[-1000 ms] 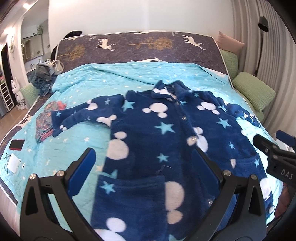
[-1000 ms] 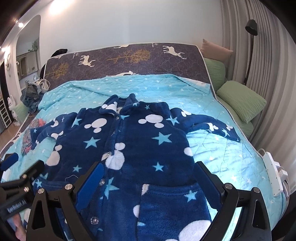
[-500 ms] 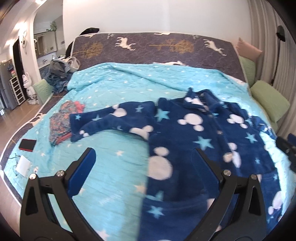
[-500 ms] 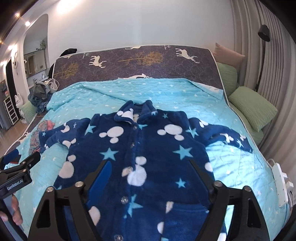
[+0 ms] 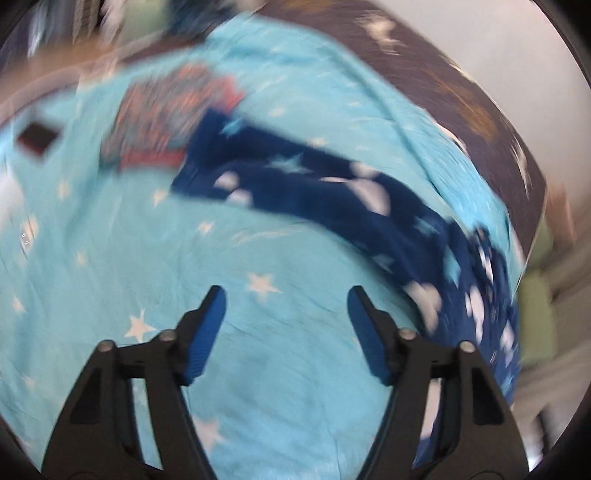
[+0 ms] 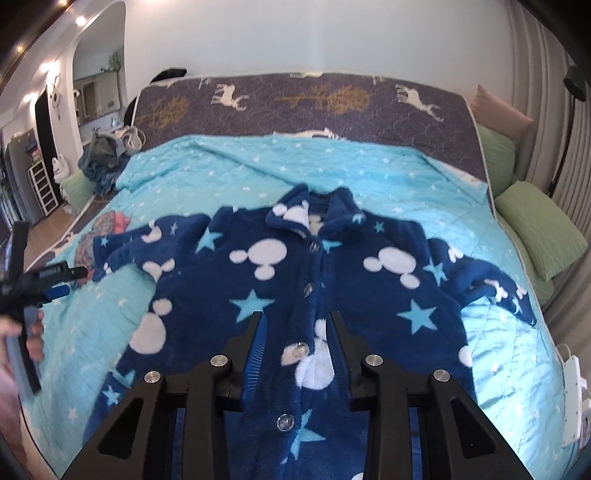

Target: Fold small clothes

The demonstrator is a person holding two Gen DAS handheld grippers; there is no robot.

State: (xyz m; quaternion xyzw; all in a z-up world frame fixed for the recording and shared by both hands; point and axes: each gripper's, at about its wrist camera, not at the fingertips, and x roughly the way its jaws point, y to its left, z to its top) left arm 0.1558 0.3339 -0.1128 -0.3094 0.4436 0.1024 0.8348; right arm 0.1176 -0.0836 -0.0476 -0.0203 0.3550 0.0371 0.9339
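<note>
— What do I have around the bed (image 6: 461, 192)?
— From here, a white wall (image 6: 295, 37) behind it, green pillows (image 6: 539, 229) and a ribbed curtain (image 6: 543, 74) to its right, an arched doorway (image 6: 99, 81) with ceiling lights (image 6: 79, 20) left, wood floor (image 6: 55, 225) below that.

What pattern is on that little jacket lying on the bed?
The jacket is navy fleece with white mouse-head shapes and light-blue stars, clearest in the right wrist view.
</note>
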